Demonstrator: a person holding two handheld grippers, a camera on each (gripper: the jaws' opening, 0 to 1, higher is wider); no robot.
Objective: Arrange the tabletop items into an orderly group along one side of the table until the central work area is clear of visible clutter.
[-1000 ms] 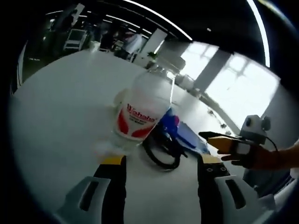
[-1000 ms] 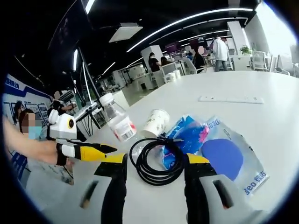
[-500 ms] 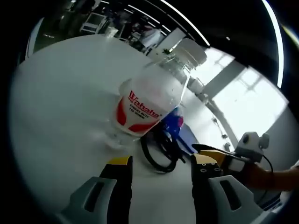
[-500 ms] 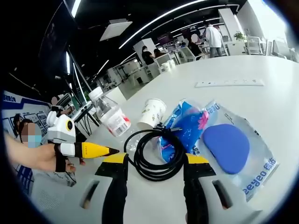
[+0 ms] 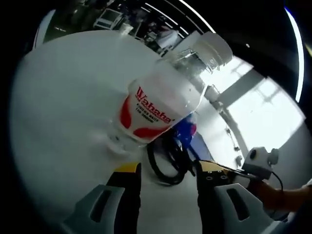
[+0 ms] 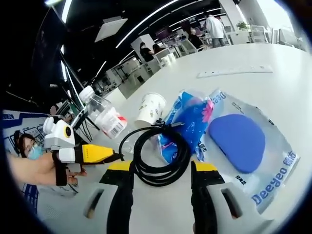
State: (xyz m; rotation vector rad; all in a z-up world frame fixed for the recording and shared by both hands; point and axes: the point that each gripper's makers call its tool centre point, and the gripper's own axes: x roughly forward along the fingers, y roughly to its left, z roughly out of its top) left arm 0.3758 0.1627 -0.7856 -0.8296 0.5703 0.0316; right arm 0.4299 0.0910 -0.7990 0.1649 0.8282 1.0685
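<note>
A clear red-labelled bottle (image 5: pixel 163 105) is tilting just beyond the left gripper (image 5: pixel 167 173), while both grippers' jaws are standing spread, the right gripper (image 6: pixel 157 168) flanking a black cable (image 6: pixel 158 156).

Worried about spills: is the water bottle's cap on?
On. A white cap sits atop the clear bottle, which stands on the table.

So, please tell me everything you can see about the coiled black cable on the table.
The black cable is wound into a round coil of several loops, smooth and rubbery in look, lying flat on the white table. One end sticks out at the top of the coil, toward the paper cup. Its right side lies over the edge of the blue packet. It sits just ahead of the right gripper, whose jaws stand open. In the left gripper view it lies behind the water bottle.
</note>
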